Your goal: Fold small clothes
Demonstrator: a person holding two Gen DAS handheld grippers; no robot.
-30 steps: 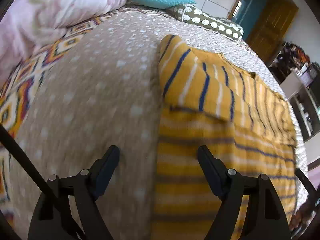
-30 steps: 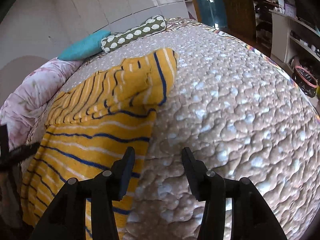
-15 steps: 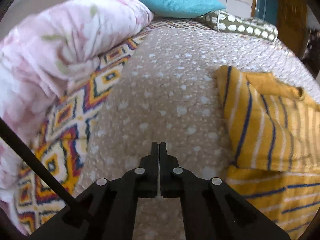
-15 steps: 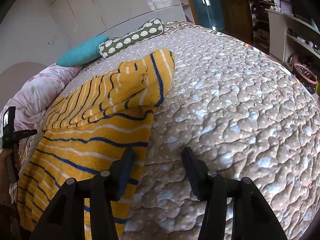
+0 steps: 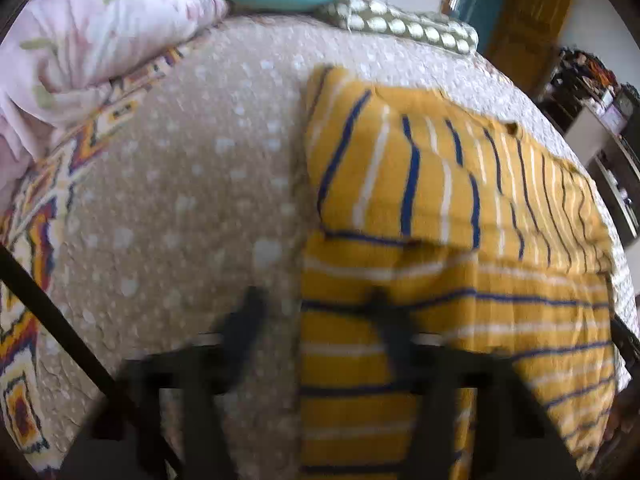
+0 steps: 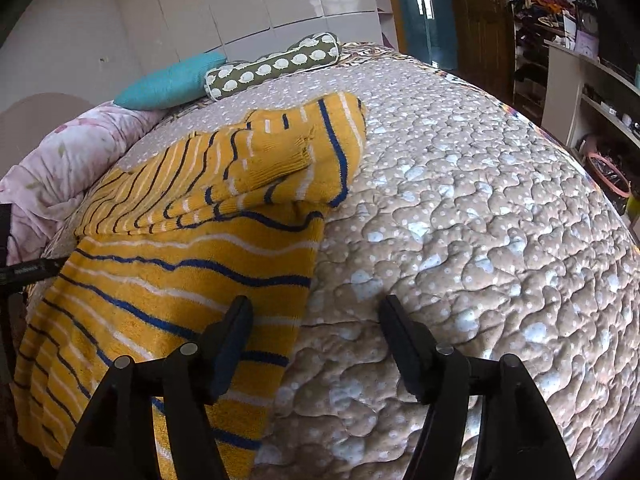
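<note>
Motion blur smears the left tool (image 5: 314,296) at the bottom, though its jaws look spread across the sweater (image 5: 440,184) edge on the bed (image 5: 180,200). The right tool (image 6: 316,304), lower centre, has just been opening, with the sweater edge lying loose between its jaws.

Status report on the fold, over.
Left gripper open, blurred, astride sweater edge. Right gripper jaws just opening wider, astride opposite edge, gripping nothing. Sleeves folded in. Nothing blocking seen.

place: home bedroom | signs: quilted bed (image 6: 480,208), pillows (image 6: 172,80), pink duvet (image 5: 92,28), glossy wardrobe doors (image 6: 256,0), cluttered shelves (image 6: 592,92)
</note>
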